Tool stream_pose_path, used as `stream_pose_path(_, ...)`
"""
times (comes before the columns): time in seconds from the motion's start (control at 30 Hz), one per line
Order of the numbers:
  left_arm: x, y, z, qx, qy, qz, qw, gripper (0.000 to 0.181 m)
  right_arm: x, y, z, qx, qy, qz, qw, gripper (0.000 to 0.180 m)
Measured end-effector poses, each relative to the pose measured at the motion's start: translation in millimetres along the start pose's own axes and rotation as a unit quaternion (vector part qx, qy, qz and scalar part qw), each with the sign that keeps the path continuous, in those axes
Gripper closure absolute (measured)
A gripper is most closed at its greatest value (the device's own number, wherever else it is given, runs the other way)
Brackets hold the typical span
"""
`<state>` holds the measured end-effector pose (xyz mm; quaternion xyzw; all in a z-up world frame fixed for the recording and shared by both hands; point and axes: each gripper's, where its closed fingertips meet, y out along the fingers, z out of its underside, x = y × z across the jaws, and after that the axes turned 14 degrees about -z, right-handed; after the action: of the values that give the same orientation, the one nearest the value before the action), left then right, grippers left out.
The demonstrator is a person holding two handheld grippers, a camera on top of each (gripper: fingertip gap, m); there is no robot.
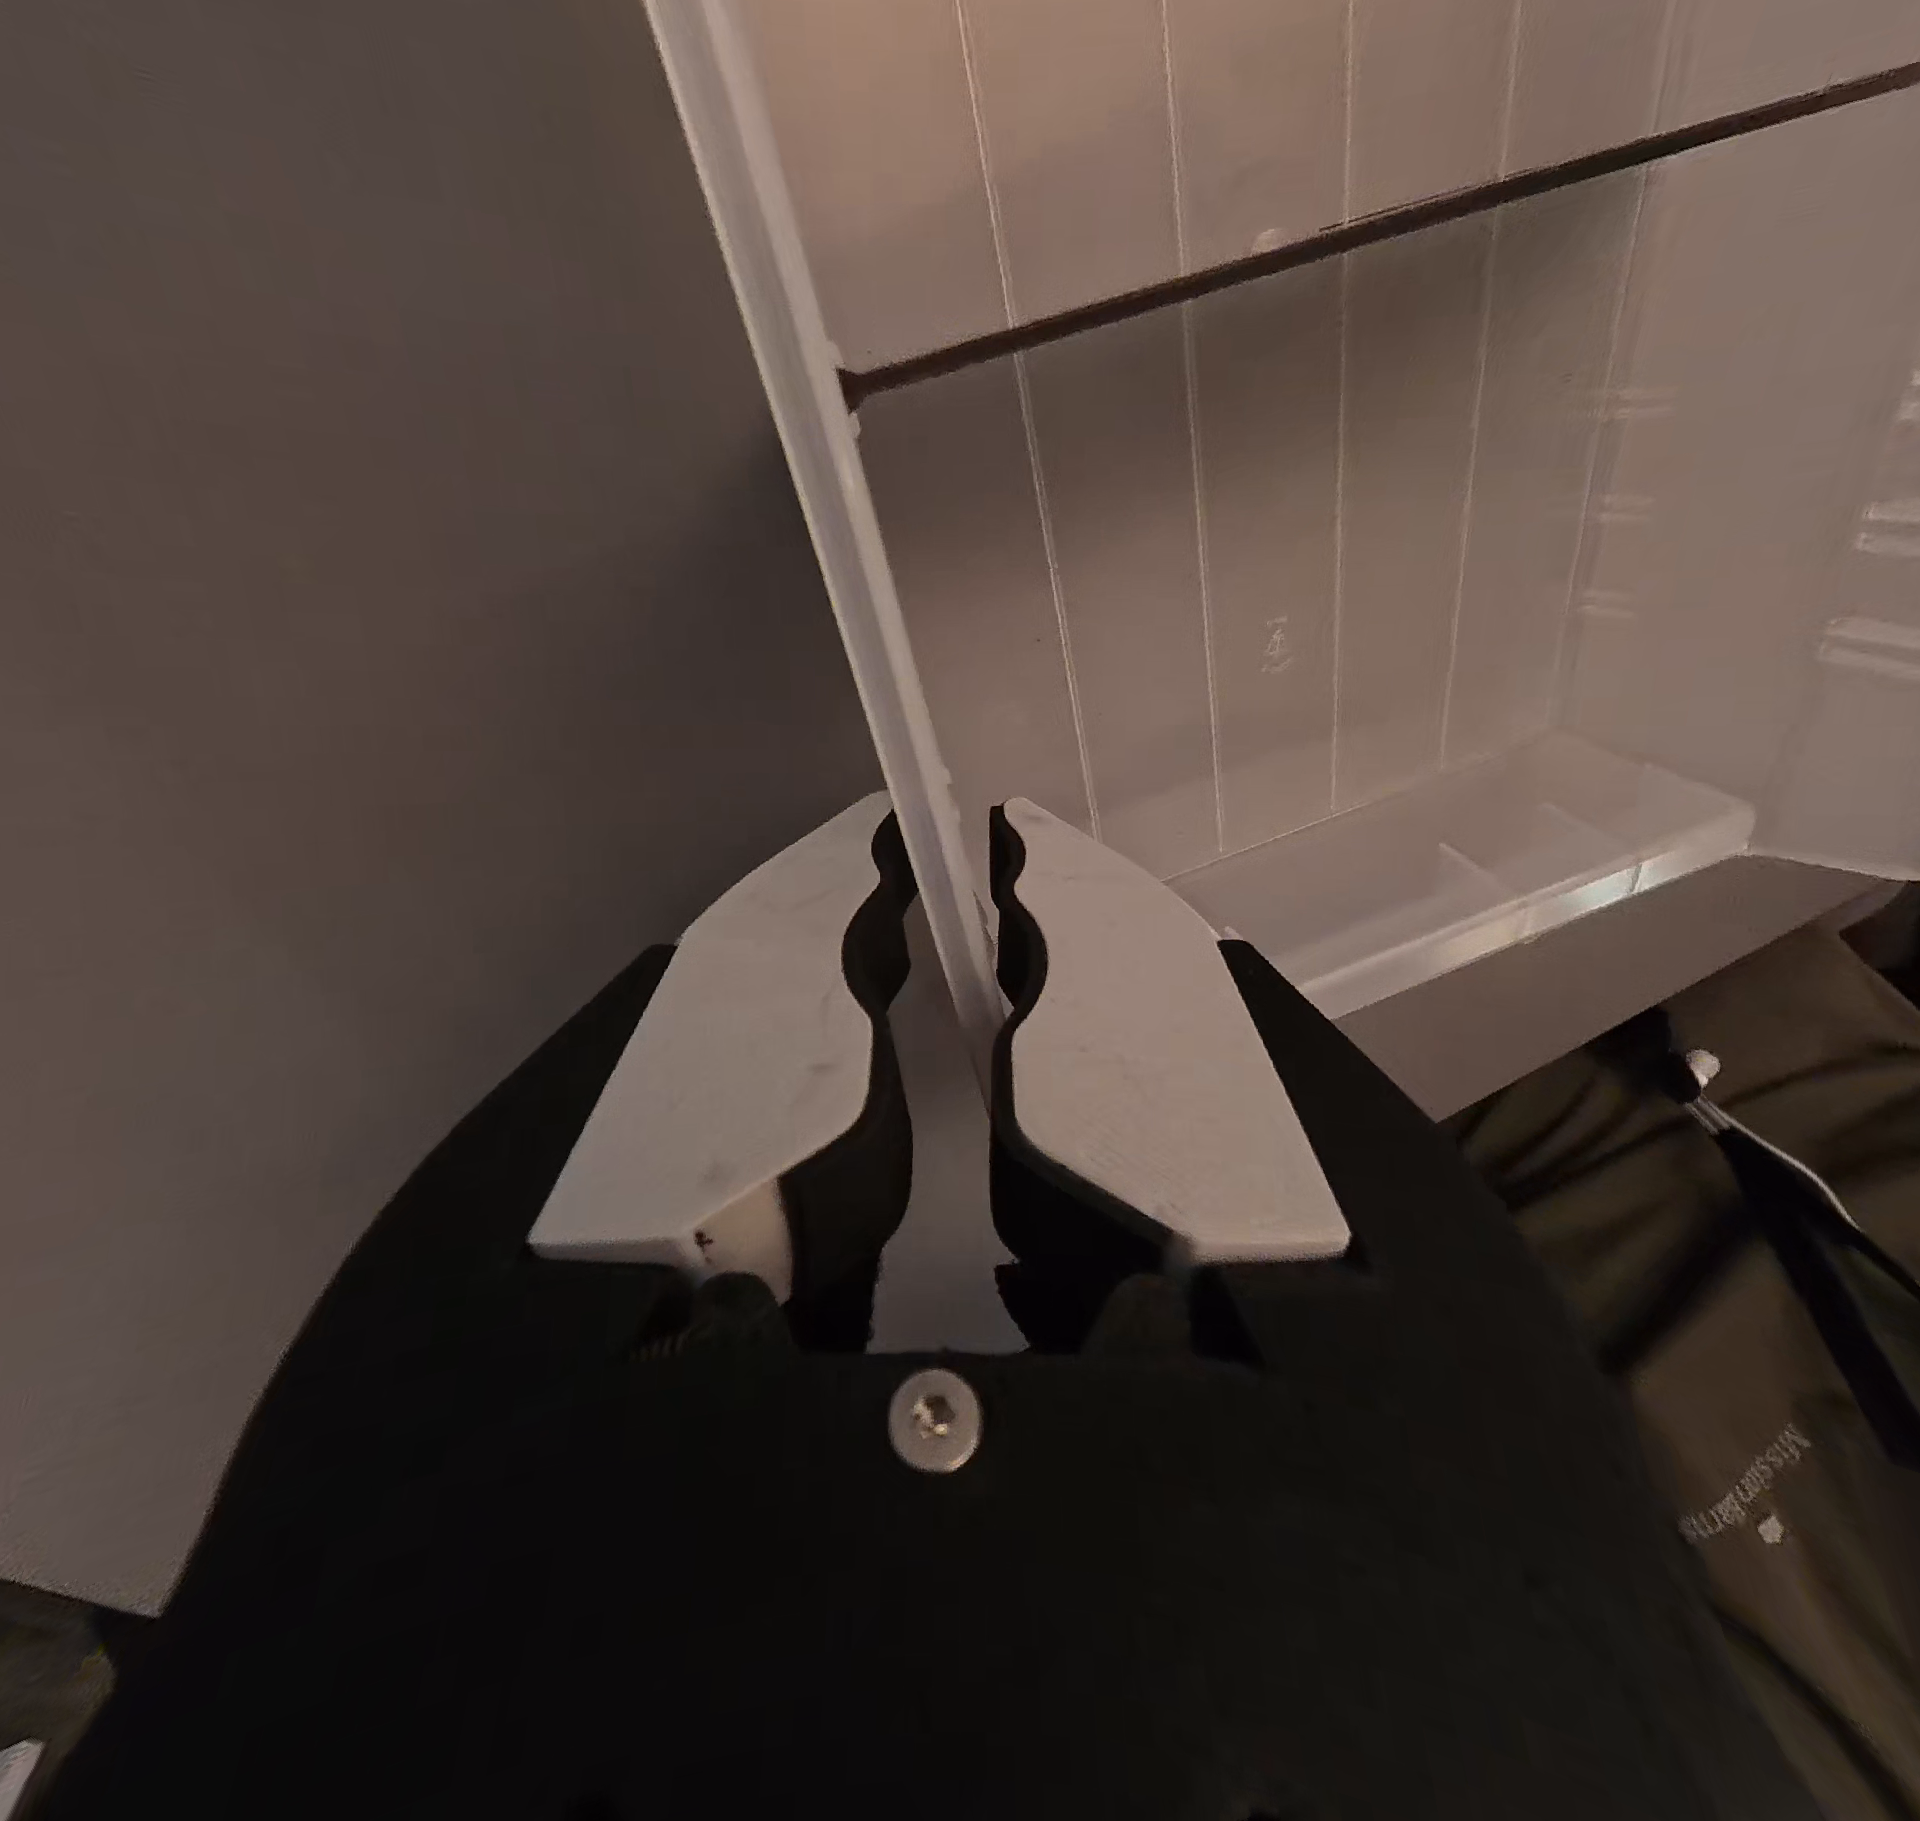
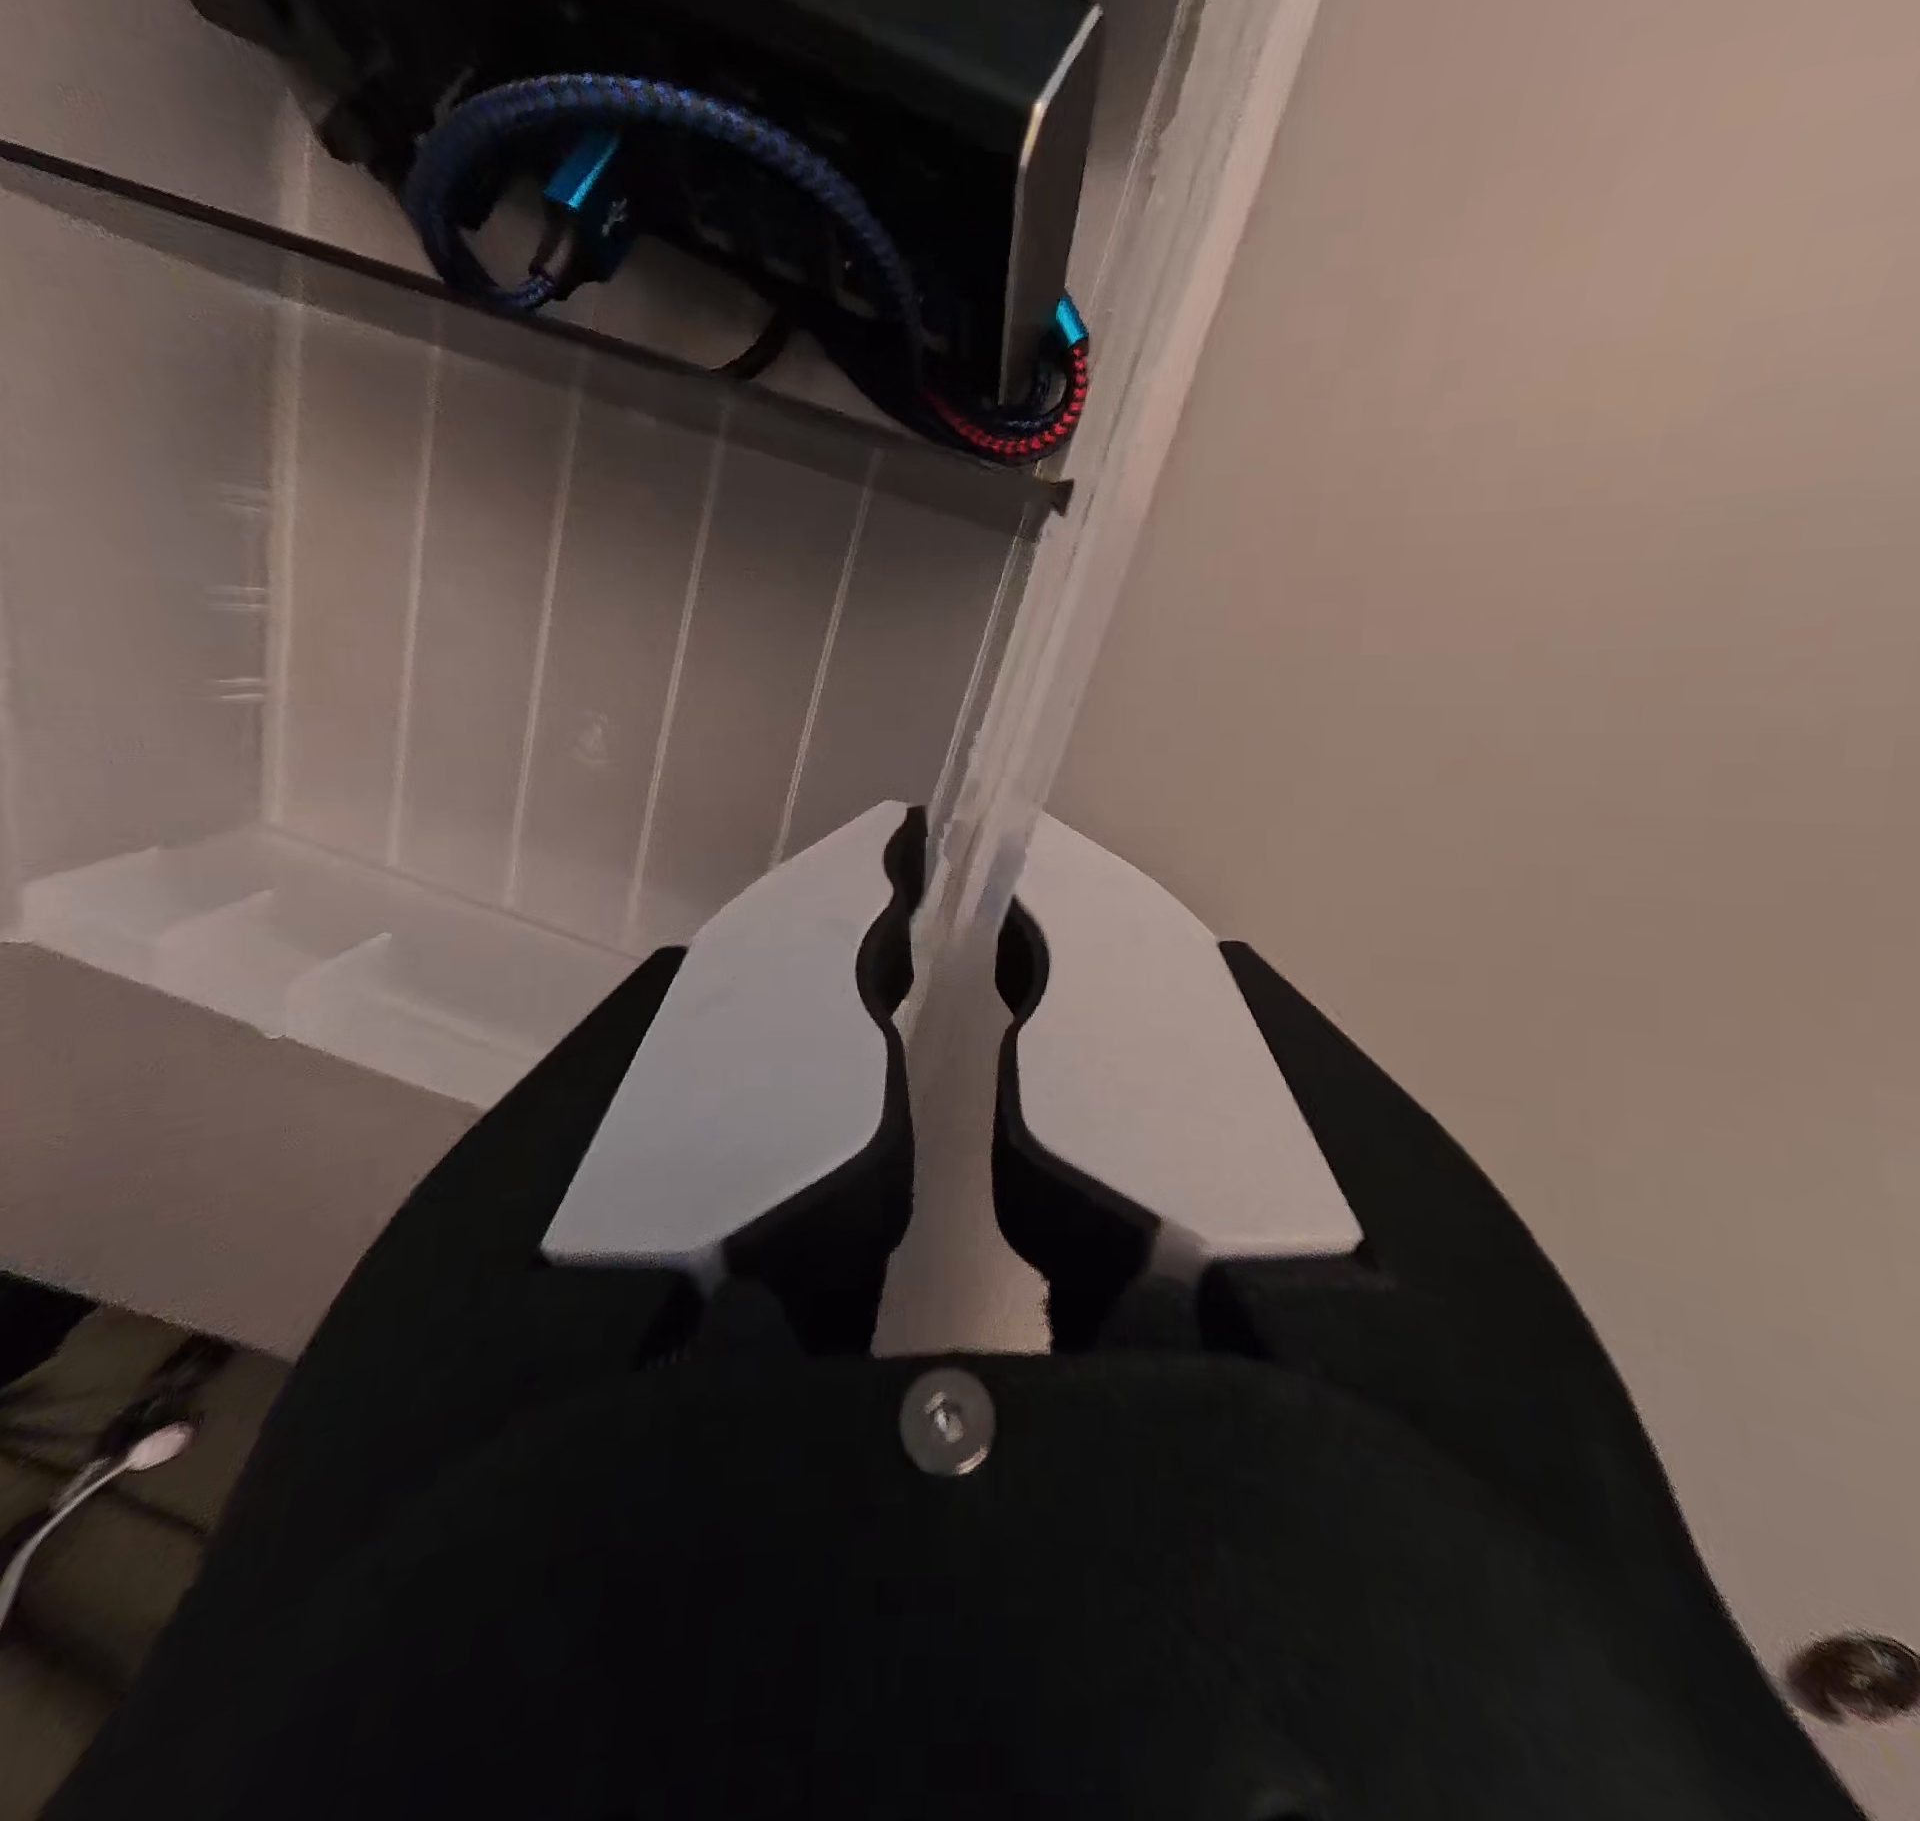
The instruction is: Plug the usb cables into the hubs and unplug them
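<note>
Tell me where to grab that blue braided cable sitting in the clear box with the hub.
Grip the blue braided cable by its rigid light-blue plug, coming from the open front of the clear box. The plug is stiff and flat-sided; the cord is a loose loop against the black hub.

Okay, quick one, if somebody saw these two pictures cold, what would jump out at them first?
Probably the two grippers: the left gripper and the right gripper each close around a side wall of a translucent plastic box. Next, in the right wrist view's upper left, a black hub lies in the box with a dark blue braided cable looping in front of it. A red-and-black braided cable curls at the hub's right end.
</note>
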<state>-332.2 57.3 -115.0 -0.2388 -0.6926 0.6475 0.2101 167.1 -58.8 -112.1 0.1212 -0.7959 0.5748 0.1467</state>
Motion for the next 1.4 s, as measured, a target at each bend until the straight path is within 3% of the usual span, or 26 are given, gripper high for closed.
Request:
stream_pose_path(0.17, -20, 1, -16, 0.015, -0.027, 0.04, 0.999, 0.166, -5, 2, -6, 0.032, -0.022, 0.03, 0.999, 0.172)
stream_pose_path(0.3, -47, -1, -13, 0.044, 0.021, 0.077, 0.996, 0.16, -2, 6, -16, 0.035, -0.085, 0.025, 0.995, 0.163)
stream_pose_path(0.4, -48, -4, -15, 0.036, 0.028, 0.077, 0.996, 0.16, -5, -19, -41, -0.061, -0.116, 0.09, 0.987, 0.158)
stream_pose_path(0.47, -46, -14, -16, 0.008, 0.026, 0.093, 0.995, 0.158, 8, -71, -68, -0.189, -0.156, 0.186, 0.952, 0.158)
stream_pose_path(0.5, -44, -21, -17, -0.013, 0.021, 0.099, 0.995, 0.156, 38, -93, -79, -0.26, -0.195, 0.175, 0.929, 0.157)
stream_pose_path(0.53, -39, -28, -18, -0.037, 0.014, 0.1, 0.994, 0.157, 87, -105, -89, -0.329, -0.248, 0.108, 0.905, 0.157)
stream_pose_path(0.6, -30, -45, -20, -0.084, -0.007, 0.095, 0.992, 0.153, 198, -117, -90, -0.434, -0.366, -0.081, 0.819, 0.147)
stream_pose_path(0.63, -25, -53, -19, -0.106, -0.016, 0.091, 0.99, 0.155, 234, -110, -87, -0.428, -0.377, -0.154, 0.807, 0.143)
stream_pose_path(0.73, -14, -75, -13, -0.157, -0.017, 0.067, 0.985, 0.157, 274, -39, -76, -0.242, -0.306, -0.247, 0.887, 0.139)
stream_pose_path(0.8, -11, -87, -8, -0.183, -0.01, 0.057, 0.981, 0.157, 278, 0, -73, -0.158, -0.254, -0.264, 0.917, 0.142)
stream_pose_path(0.93, -6, -107, -3, -0.229, -0.014, 0.043, 0.972, 0.158, 260, 59, -58, -0.014, -0.192, -0.173, 0.966, 0.141)
stream_pose_path(1.13, -10, -119, 0, -0.256, 0.002, 0.042, 0.966, 0.159, 269, 97, -51, 0.037, -0.061, -0.152, 0.986, 0.135)
stream_pose_path(1.4, -8, -120, -2, -0.266, 0.0, 0.054, 0.963, 0.161, 255, 141, -49, 0.102, -0.031, -0.118, 0.987, 0.143)
